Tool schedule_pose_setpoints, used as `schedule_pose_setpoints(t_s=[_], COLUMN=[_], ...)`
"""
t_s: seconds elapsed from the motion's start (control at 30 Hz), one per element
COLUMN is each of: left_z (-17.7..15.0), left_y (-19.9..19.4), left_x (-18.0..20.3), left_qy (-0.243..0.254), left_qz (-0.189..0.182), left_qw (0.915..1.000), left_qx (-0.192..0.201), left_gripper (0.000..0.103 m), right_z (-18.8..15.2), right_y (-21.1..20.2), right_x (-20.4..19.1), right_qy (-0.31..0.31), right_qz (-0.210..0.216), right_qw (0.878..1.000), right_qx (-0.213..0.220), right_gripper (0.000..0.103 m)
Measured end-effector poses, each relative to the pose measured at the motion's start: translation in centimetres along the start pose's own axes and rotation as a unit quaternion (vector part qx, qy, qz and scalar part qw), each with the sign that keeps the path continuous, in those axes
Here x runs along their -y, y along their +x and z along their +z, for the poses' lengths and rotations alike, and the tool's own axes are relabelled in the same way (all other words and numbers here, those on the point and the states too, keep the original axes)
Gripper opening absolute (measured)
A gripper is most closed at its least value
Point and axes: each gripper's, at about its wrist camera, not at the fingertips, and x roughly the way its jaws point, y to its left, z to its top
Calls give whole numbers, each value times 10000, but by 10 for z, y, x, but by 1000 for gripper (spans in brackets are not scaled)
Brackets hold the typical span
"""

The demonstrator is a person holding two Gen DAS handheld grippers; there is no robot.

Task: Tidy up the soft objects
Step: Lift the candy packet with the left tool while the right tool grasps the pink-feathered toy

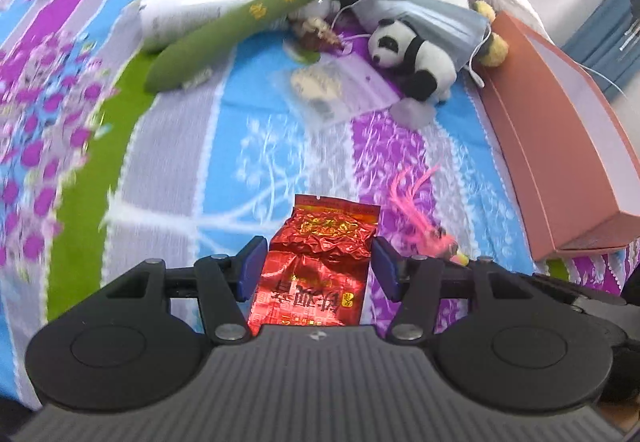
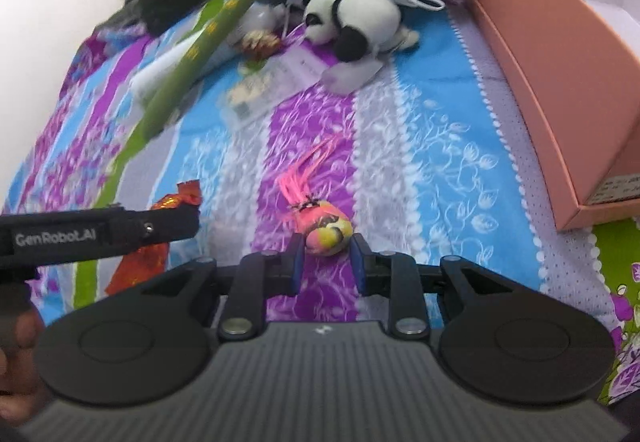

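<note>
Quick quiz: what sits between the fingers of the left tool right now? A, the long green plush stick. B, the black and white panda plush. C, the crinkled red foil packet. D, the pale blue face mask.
C: the left wrist view shows the crinkled red foil packet between the open left tool's blue pads.

Glossy crinkled foil packet (image 1: 316, 262); plush panda (image 1: 412, 54)

Two low wrist views, shared bedspread (image 1: 224, 130)
</note>
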Motion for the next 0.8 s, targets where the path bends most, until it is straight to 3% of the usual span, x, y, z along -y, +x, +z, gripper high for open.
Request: schedule_pose_setpoints(t_s=[0.2,0.5,0.8], left_z=[-10,-7,-8], left_y=[-4,0,11], left_x=[0,2,0], left_qy=[-192,-197,-301], left_qz=[-72,-175,-75], left_qw=[9998,9996,9994], left_qx=[-31,-55,-122], left_gripper=[63,55,56], right_z=[-4,12,20], right_y=[-12,-11,18], right_x=[6,6,-2], right_qy=[-85,-449,-1009], right_qz=[-4,101,103], right_qw=[9999,9989,9947], right_qx=[61,127,-153], right_gripper=[49,49,43])
